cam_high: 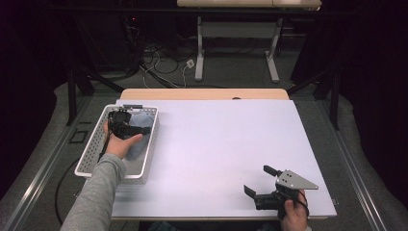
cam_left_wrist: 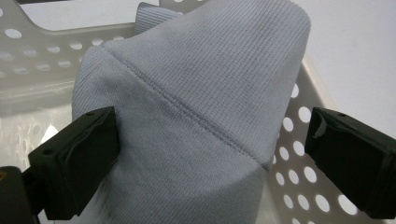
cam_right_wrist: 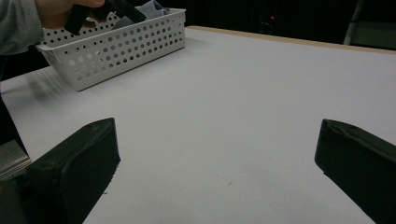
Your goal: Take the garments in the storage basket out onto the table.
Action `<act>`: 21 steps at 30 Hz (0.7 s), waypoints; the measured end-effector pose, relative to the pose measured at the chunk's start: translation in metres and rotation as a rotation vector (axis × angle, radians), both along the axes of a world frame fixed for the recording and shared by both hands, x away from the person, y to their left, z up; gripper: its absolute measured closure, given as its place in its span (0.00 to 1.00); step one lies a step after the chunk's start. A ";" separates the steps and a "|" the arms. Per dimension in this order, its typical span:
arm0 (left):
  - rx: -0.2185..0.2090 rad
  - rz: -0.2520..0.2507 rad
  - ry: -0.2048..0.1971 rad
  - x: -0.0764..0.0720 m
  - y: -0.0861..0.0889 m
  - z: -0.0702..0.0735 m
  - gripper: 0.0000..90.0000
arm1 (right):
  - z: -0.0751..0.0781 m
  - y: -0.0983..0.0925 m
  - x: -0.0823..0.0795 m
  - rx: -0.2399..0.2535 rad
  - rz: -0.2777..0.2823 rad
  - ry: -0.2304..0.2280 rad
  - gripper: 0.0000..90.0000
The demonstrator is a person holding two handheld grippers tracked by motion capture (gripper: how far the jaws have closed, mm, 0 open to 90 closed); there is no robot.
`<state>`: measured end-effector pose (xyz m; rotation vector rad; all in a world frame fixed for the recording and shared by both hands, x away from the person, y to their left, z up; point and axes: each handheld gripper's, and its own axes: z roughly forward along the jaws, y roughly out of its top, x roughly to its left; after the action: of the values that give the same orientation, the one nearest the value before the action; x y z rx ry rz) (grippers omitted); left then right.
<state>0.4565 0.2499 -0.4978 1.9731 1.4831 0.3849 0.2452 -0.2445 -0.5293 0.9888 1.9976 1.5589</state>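
Upright grey cloth [cam_left_wrist: 196, 107] between spread left tongs [cam_left_wrist: 210, 154].

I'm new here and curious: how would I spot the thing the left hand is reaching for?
Start at the white perforated basket at the white table's left edge. Inside lies a pale blue-grey ribbed cloth with a stitched seam, between the left gripper's open fingers. It is the only soft thing there.

White table top [cam_high: 221, 144], second desk behind [cam_high: 240, 29] (cables on floor [cam_high: 159, 62])
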 end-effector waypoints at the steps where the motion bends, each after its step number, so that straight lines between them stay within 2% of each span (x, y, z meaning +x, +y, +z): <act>1: 0.005 -0.003 0.004 0.001 0.001 0.000 0.03 | 0.000 0.000 0.000 0.000 0.000 0.000 0.00; 10: 0.016 0.018 0.013 0.005 0.003 -0.006 0.10 | 0.001 -0.001 0.000 0.006 -0.007 0.013 0.00; 14: 0.008 0.019 0.017 0.006 0.004 -0.007 0.10 | 0.000 -0.001 0.000 0.001 -0.003 0.016 0.00; 21: 0.017 0.014 0.018 0.008 0.004 -0.009 0.10 | 0.000 -0.001 0.000 -0.003 -0.006 0.021 0.00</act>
<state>0.4646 0.2536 -0.5072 1.9848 1.5106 0.3875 0.2454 -0.2453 -0.5289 1.0129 2.0091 1.5481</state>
